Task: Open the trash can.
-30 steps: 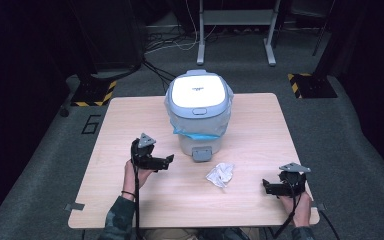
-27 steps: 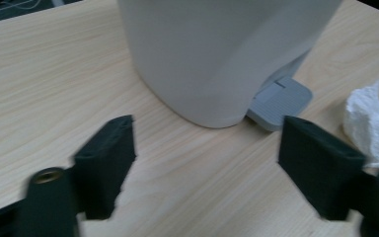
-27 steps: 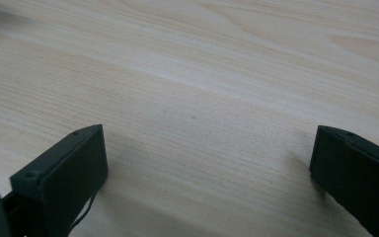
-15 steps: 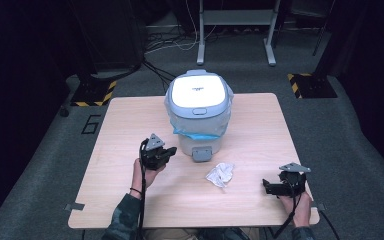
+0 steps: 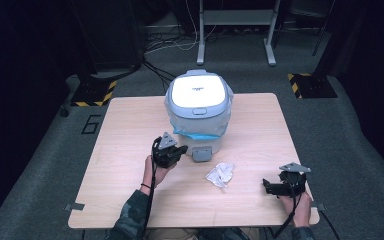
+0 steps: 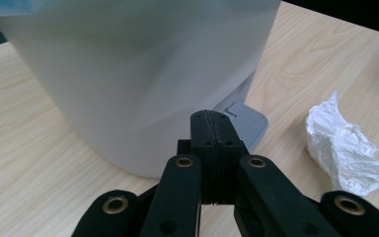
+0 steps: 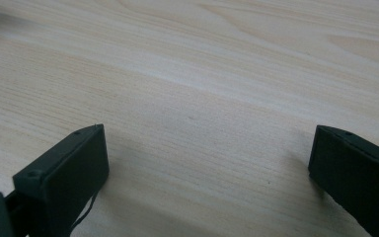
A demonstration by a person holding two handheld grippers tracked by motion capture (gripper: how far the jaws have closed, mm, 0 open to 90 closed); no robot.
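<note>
The bin (image 5: 198,112) is placed on the table (image 5: 125,120), toward its far edge. The left gripper (image 5: 177,151) is positioned just before its base, apparently not touching. The crumpled paper (image 5: 220,174) is located between both grippers; the right gripper (image 5: 267,185) is positioned near the right front corner.

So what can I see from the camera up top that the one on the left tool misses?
The high view alone: the bin's lid, the whole table, the right tool with open jaws, the floor. The left tool view alone: close up, the left tool has its jaws shut on nothing, pointing at the bin's wall. Both: the bin, its grey pedal and the crumpled paper on the wood.
</note>
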